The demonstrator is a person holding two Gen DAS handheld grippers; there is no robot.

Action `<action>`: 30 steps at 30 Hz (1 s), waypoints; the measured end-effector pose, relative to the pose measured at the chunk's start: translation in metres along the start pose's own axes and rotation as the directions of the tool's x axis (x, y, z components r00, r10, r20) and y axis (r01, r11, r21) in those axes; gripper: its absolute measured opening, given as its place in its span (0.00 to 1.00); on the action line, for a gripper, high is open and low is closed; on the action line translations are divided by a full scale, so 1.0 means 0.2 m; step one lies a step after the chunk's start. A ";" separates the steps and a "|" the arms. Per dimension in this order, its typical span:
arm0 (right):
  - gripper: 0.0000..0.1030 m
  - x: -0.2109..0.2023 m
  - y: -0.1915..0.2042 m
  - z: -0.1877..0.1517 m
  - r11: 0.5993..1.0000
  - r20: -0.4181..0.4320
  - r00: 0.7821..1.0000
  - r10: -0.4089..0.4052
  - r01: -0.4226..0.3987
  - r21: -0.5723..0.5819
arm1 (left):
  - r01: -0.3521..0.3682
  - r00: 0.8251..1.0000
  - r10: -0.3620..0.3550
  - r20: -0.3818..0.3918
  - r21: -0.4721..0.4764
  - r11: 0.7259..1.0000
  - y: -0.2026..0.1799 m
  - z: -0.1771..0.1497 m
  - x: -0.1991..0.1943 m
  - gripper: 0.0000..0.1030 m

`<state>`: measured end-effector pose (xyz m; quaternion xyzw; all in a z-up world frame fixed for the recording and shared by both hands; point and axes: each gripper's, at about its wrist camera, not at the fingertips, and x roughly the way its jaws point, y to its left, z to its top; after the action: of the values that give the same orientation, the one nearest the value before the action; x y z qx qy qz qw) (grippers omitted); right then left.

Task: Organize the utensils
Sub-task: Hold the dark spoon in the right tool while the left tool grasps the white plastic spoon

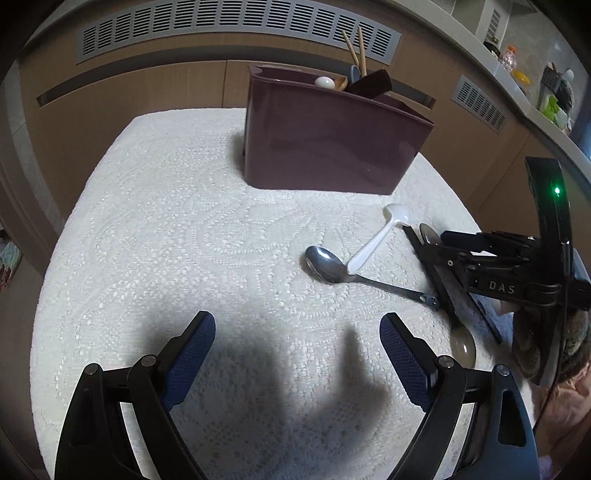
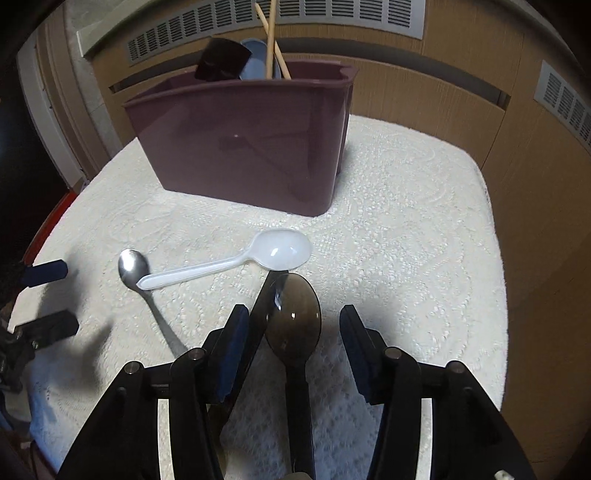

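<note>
A maroon utensil holder (image 1: 325,144) (image 2: 255,140) stands at the back of the white lace cloth and holds wooden chopsticks (image 2: 271,37), a blue spoon and a dark spatula. On the cloth lie a metal spoon (image 1: 327,264) (image 2: 133,267), a white plastic spoon (image 1: 380,236) (image 2: 258,254) whose handle rests on the metal spoon, and a dark translucent spoon (image 2: 295,314) beside a black flat utensil (image 2: 264,299). My right gripper (image 2: 293,328) is open, its fingers on either side of the dark spoon. My left gripper (image 1: 297,339) is open and empty above bare cloth.
The cloth-covered table (image 1: 166,221) is backed by brown panels with grey vents (image 1: 236,26). A counter with bottles and clutter (image 1: 535,81) runs at the right. The right gripper's body (image 1: 498,266) shows at the table's right edge.
</note>
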<state>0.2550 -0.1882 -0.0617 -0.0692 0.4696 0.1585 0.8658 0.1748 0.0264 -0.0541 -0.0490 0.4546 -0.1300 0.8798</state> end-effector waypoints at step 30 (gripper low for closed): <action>0.30 -0.29 -0.35 -0.38 0.929 0.218 0.971 0.098 -0.168 0.331 | 0.206 0.977 -0.173 -0.121 0.358 0.911 -0.49 0.40 0.45 0.88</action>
<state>0.1903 -0.2864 -0.0573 0.1326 0.4053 0.1381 0.8939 0.2715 -0.0958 -0.0588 0.0785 0.4529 -0.2997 0.8360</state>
